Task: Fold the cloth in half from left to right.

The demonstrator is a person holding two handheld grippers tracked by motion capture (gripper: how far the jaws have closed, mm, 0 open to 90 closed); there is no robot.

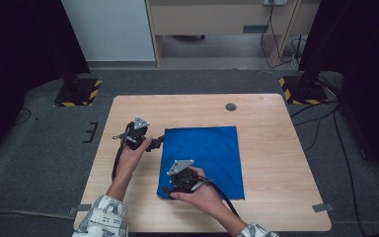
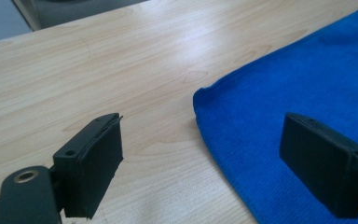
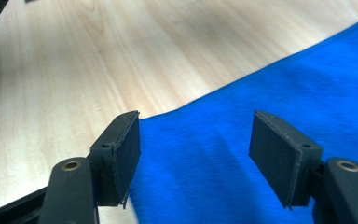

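A blue cloth [image 1: 205,158] lies flat on the wooden table [image 1: 271,148]. My left gripper [image 1: 161,140] hovers at the cloth's far left corner. In the left gripper view its jaws [image 2: 203,122] stand wide open, one over bare wood and one over the blue cloth [image 2: 307,93], with the corner between them. My right gripper [image 1: 168,190] is low at the cloth's near left corner. Seen in the right gripper view, this gripper [image 3: 196,122] is open and straddles the blue cloth's [image 3: 284,84] edge, and neither pad presses on the fabric.
A small round dark grommet [image 1: 231,106] sits in the tabletop near the far edge. Bare wood runs around the cloth on all sides. Black stand bases with yellow stripes [image 1: 79,91] stand on the grey floor beyond the table.
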